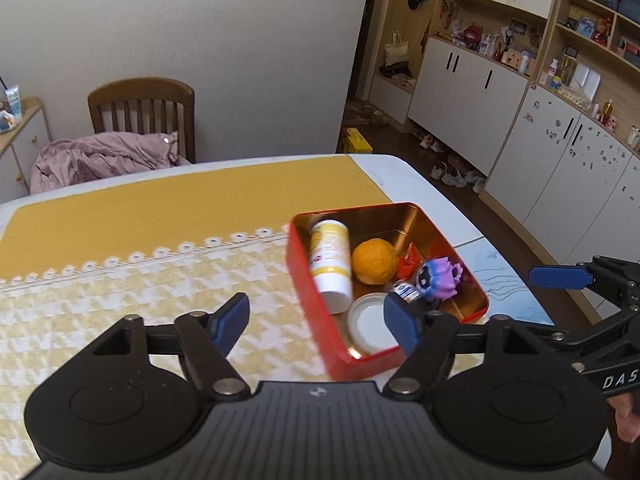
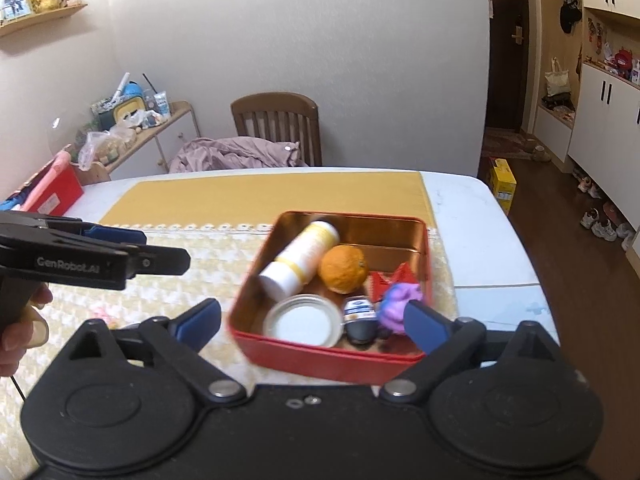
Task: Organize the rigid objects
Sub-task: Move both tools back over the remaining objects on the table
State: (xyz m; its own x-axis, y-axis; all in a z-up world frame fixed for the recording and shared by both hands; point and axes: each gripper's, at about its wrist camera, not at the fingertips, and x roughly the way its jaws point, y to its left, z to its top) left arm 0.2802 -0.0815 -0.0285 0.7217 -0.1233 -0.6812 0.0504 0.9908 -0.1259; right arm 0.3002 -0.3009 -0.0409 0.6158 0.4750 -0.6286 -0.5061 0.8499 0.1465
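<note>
Red rectangular metal tin (image 2: 336, 354) on the yellow-and-white patterned tablecloth (image 1: 120, 280), holding a white cylindrical bottle (image 2: 298, 258), an orange (image 2: 344, 269) and a purple toy (image 2: 396, 304) (among others). My left gripper (image 1: 316, 320) and right gripper (image 2: 316, 320) both hang released, empty.

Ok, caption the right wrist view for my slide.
Open right gripper above red tin holding orange, bottle, lid.

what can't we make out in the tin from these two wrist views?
- Small dark bottle: label too blurred to read in the right wrist view; the left gripper's finger covers most of it in the left wrist view.
- Red object: half hidden behind the orange and purple toy, identity unclear.
- White tube: print blurred.
</note>
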